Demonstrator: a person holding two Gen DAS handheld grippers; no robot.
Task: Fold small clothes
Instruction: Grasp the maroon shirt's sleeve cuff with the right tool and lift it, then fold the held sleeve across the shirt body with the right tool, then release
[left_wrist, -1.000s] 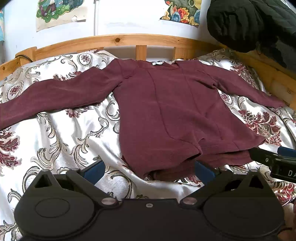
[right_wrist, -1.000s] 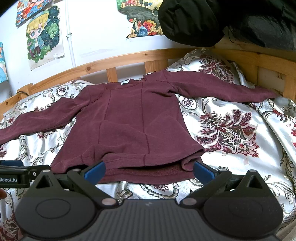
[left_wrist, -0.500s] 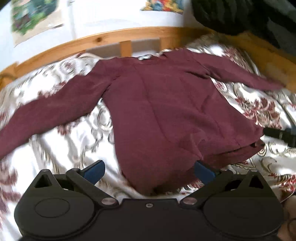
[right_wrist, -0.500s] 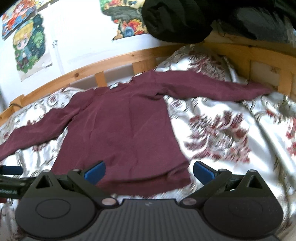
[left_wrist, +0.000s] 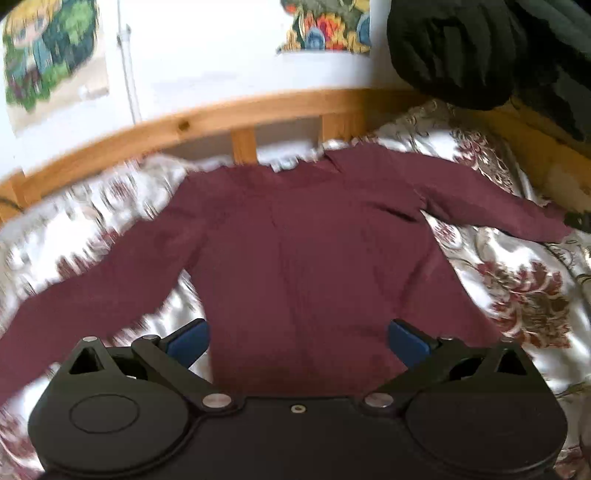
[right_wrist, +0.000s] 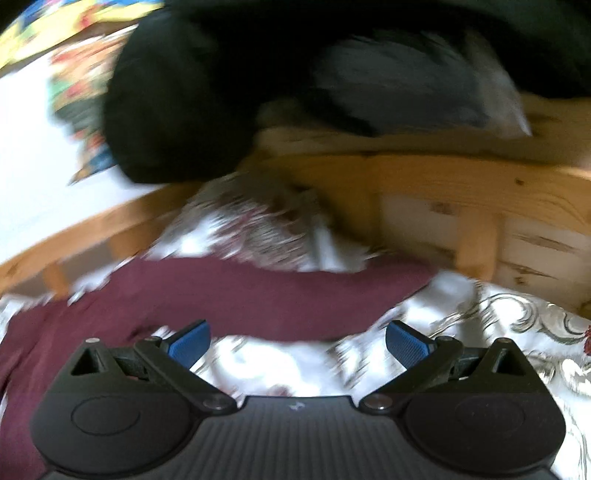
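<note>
A maroon long-sleeved top (left_wrist: 314, 258) lies flat on the patterned bedspread, sleeves spread left and right. My left gripper (left_wrist: 298, 341) is open and empty, over the lower middle of the top's body. My right gripper (right_wrist: 297, 341) is open and empty, just in front of the top's right sleeve (right_wrist: 266, 299), with bare bedspread between its fingers. A dark tip of the right gripper shows at the sleeve's cuff in the left wrist view (left_wrist: 580, 220). The right wrist view is blurred.
White satin bedspread (left_wrist: 524, 291) with red floral print covers the bed. A wooden bed rail (left_wrist: 207, 122) runs along the back and right (right_wrist: 480, 206). Black clothing (left_wrist: 472, 51) hangs over the right corner. Posters hang on the white wall.
Both grippers left the hem. The left moved forward over the top's body. The right swung right and forward to the right sleeve. Both stay open.
</note>
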